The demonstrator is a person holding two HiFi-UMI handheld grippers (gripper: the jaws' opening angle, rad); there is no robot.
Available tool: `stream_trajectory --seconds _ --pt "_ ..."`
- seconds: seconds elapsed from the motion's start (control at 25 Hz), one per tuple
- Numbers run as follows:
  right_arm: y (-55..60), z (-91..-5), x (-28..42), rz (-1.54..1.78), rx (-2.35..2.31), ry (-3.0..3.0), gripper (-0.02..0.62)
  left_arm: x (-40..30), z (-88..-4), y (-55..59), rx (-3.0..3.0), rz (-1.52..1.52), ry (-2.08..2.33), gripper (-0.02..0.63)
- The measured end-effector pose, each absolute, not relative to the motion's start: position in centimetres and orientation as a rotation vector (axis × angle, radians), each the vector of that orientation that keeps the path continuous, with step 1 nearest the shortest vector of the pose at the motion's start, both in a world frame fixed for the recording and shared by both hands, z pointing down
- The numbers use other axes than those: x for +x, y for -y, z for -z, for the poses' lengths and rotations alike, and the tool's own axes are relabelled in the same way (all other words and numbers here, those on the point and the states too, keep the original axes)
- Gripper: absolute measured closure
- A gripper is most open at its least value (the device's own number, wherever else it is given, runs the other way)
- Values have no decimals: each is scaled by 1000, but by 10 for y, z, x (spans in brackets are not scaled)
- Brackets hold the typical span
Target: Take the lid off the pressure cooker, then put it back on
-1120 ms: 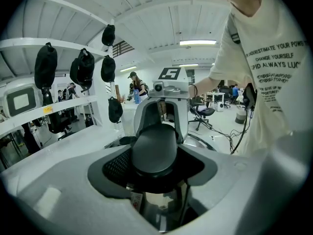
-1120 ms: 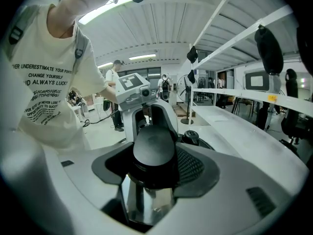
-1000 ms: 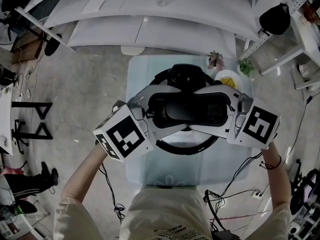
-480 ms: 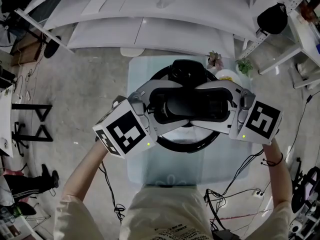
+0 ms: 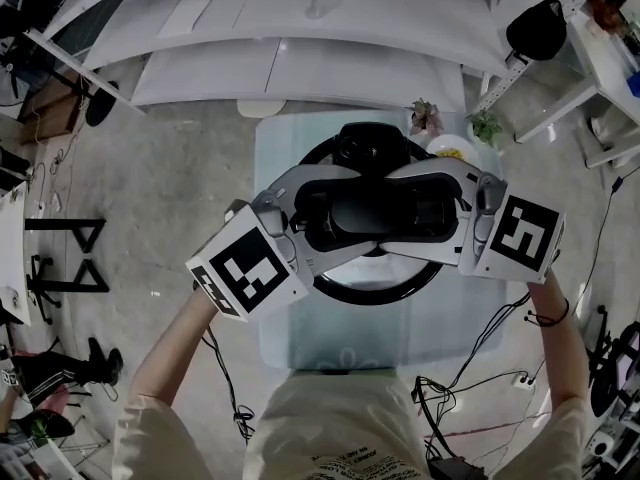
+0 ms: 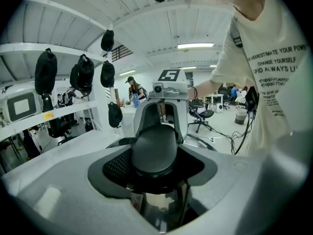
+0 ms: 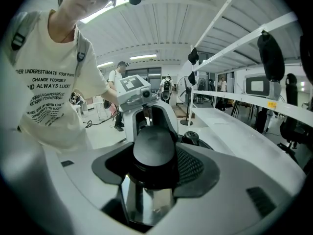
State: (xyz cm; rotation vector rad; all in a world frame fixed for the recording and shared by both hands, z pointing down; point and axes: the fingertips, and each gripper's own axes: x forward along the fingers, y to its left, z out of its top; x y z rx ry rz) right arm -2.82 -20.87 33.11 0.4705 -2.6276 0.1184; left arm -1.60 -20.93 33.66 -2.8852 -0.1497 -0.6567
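We note the lid handle (image 5: 378, 218) over the pressure cooker (image 5: 375, 293) on the bench (image 5: 290, 148), pinched at either end by the wide-set jaws of left gripper (image 5: 352, 208) and right gripper (image 5: 405, 213), now hiding more of the plate (image 5: 452, 150) than a second ago; steel lid (image 6: 156, 202), seating unclear, shows only in gripper views.

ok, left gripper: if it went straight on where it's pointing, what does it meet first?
The black lid handle, which sits between its jaws now. Directly behind it is the right gripper, facing back, so there's no free way forward.
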Motion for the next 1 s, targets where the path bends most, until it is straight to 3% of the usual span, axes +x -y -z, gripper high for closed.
stream_trajectory --seconds 1.0 --pt "158 -295 -37 -46 636 2548 327 -25 -301 158 -2802 592 269 313"
